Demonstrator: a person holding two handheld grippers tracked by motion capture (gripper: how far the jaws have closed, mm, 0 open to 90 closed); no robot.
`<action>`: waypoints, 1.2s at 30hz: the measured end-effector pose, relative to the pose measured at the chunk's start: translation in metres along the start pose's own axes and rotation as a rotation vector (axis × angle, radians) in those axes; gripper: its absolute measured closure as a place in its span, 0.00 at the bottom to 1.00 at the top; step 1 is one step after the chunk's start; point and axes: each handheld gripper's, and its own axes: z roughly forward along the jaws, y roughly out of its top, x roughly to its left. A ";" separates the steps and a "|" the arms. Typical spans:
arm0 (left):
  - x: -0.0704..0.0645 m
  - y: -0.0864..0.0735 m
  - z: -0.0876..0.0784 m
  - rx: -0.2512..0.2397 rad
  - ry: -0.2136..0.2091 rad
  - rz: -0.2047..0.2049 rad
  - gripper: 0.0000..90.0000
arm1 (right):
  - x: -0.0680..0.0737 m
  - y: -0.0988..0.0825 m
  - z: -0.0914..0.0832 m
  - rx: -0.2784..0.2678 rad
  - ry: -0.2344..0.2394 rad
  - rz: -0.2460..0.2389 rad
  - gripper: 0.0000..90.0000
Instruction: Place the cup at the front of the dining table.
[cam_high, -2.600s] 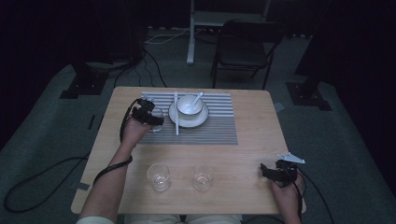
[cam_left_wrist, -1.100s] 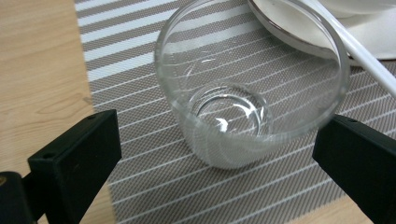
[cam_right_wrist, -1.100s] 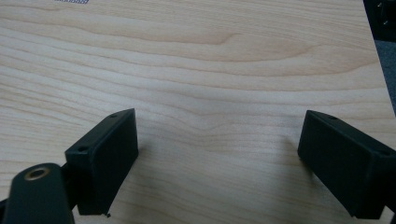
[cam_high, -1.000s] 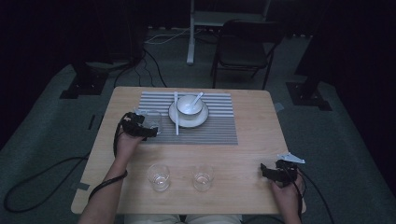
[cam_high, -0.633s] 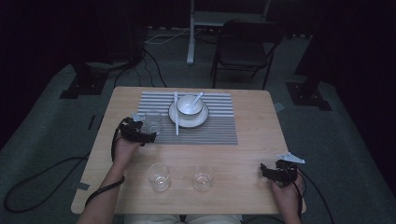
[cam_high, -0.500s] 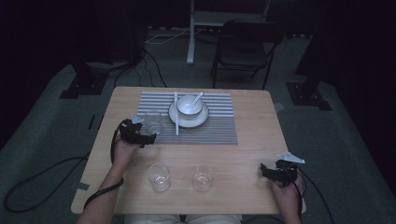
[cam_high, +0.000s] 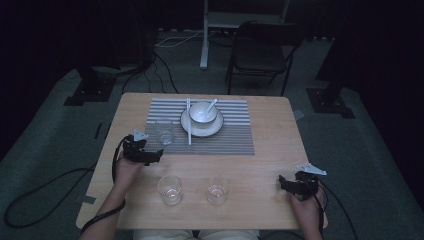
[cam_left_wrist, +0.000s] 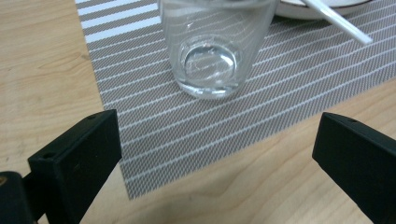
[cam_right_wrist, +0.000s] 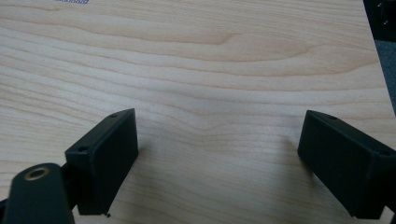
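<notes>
Dim high view, dark surroundings, sharp close-ups

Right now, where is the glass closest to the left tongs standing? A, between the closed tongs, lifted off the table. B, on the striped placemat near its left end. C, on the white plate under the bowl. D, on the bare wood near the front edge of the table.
B: the glass stands upright on the striped placemat near its left end, apart from the open left tongs.

Bare wooden bench (cam_high: 270, 165) lies open between the striped grey placemat (cam_high: 235, 142) and two clear drinking glasses (cam_high: 170, 189) in front.
</notes>
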 end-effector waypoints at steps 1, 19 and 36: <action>0.000 -0.002 -0.002 0.001 -0.004 0.000 0.02 | 0.000 0.000 0.000 0.000 0.000 0.000 0.13; 0.012 -0.041 -0.035 -0.040 0.013 -0.026 0.02 | 0.000 0.000 0.000 0.000 0.000 0.000 0.13; 0.012 -0.078 -0.065 -0.065 -0.001 -0.042 0.02 | 0.000 0.000 0.000 0.000 0.000 0.001 0.13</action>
